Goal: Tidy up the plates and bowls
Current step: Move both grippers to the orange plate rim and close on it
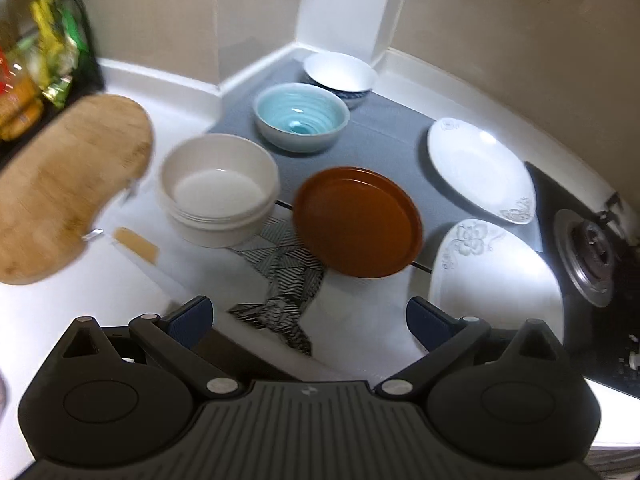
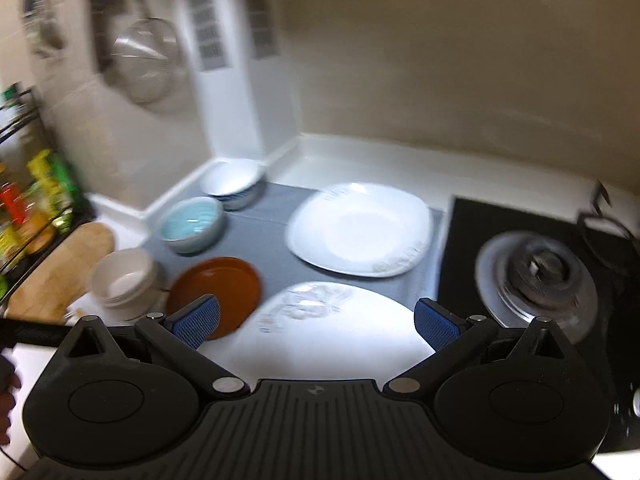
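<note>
— How are the dishes laid out?
— On the grey mat [image 1: 384,136]: blue bowl [image 1: 300,118], patterned bowl [image 1: 340,76], brown plate [image 1: 358,222], two white floral plates [image 1: 480,170]. Cream bowls [image 1: 218,188] sit stacked beside it.
— Grippers?
— Left gripper [image 1: 310,320] and right gripper [image 2: 316,322] both spread wide, empty.

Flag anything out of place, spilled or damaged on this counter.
Nothing spilled or broken shows. The brown plate lies half on the grey mat, half off it. Bowls and plates are scattered singly, except the cream bowls, which look already nested.
</note>
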{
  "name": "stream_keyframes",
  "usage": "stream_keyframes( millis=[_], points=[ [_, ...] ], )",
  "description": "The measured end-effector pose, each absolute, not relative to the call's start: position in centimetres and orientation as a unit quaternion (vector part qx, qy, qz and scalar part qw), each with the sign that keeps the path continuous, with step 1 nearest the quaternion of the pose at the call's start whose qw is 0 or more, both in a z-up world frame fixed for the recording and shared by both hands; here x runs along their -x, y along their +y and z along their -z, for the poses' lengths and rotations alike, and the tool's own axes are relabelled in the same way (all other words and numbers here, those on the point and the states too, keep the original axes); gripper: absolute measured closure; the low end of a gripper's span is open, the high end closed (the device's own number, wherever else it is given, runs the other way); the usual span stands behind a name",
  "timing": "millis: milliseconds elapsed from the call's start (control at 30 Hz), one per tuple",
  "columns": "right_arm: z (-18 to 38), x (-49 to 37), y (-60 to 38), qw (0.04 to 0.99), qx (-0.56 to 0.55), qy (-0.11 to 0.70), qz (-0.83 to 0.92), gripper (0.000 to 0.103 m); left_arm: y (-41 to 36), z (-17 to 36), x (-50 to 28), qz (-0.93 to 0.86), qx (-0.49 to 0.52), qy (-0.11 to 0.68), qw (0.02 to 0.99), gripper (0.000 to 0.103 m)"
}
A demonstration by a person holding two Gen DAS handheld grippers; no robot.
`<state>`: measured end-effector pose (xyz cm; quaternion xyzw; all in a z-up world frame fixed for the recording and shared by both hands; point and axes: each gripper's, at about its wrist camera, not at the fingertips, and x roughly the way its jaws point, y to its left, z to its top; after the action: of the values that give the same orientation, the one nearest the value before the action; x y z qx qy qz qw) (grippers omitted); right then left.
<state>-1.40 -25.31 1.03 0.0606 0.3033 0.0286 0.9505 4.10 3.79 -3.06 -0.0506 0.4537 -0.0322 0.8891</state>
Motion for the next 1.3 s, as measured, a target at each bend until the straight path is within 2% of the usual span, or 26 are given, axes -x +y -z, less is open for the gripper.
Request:
stream_keyframes(
  millis=[200, 500, 667, 900, 1100, 1300],
  points=[
    [0.4, -3.5, -25.2, 0.940, -0.104, 0.324, -0.037, 0.000, 5.8, 5.7, -7.1, 0.100, 0.103, 0.448, 0.883, 0.000],
    [3.6, -12.8, -19.4, 0.910, -0.082, 0.394, -0.096, 0.000, 8.5, 10.7, -11.2, 0.123, 0.178, 0.522, 0.825, 0.000],
    [5.5, -17.1, -17.8, 0.887, -0.105, 0.428, -0.135, 0.001, 9.0, 11.1, -12.4, 0.111, 0.222, 0.510, 0.823, 0.000],
    [7.9, -21.2, -17.0, 0.865, -0.072, 0.472, -0.155, 0.013, 7.7, 12.0, -14.7, 0.090, 0.254, 0.524, 0.808, 0.000],
    [9.9, -23.1, -17.6, 0.845, -0.074, 0.505, -0.160, 0.015, 7.0, 12.5, -15.9, 0.072, 0.265, 0.527, 0.805, 0.001],
    [10.9, -23.4, -17.5, 0.831, -0.075, 0.525, -0.167, 0.030, 6.6, 12.5, -17.0, 0.063, 0.274, 0.529, 0.801, 0.003]
  ],
)
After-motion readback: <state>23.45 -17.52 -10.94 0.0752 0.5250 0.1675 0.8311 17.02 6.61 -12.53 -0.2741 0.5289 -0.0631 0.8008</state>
